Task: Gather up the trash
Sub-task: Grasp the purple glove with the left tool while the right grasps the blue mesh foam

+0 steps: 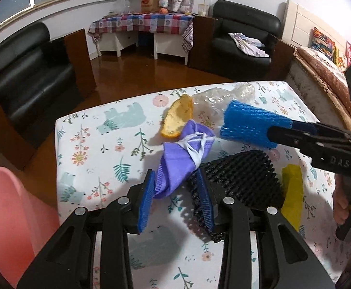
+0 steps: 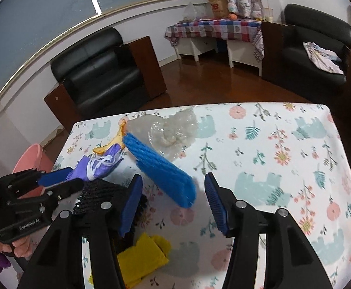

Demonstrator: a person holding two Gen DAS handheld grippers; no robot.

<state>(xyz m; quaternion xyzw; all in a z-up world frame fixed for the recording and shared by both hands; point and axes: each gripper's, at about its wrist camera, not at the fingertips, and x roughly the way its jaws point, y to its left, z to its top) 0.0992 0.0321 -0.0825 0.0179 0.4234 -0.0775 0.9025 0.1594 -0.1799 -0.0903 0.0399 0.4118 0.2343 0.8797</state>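
Small table under a flowered cloth, trash bunched on its middle and near part.

Purple face mask at the centre, crumpled, white ear loops tangled on top. Touching its far end, a curl of orange peel. Beyond that, toward the far edge, crumpled clear plastic. To the right of the mask, a blue foam net sleeve, lying slantwise with one end near the plastic. Just near of the sleeve and right of the mask, a black foam net, touching the mask's side. At the near right, beside the black net, a folded yellow sheet.

Left gripper: tilted down over the near end of the mask, jaws apart. Mask end between the blue pads, close against the left pad, bare cloth showing before the right one; not pinched. Right finger resting against the edge of the black net.

Right gripper: also tilted down, jaws spread wide on either side of the near end of the blue sleeve. Clear gap between the sleeve and the right pad; left pad close by, contact impossible to judge. Nothing clamped.

Hand wrapped round the left gripper's handle, low at the left edge of the right wrist view.

Pink bin off the table's near left corner, lower than the tabletop.
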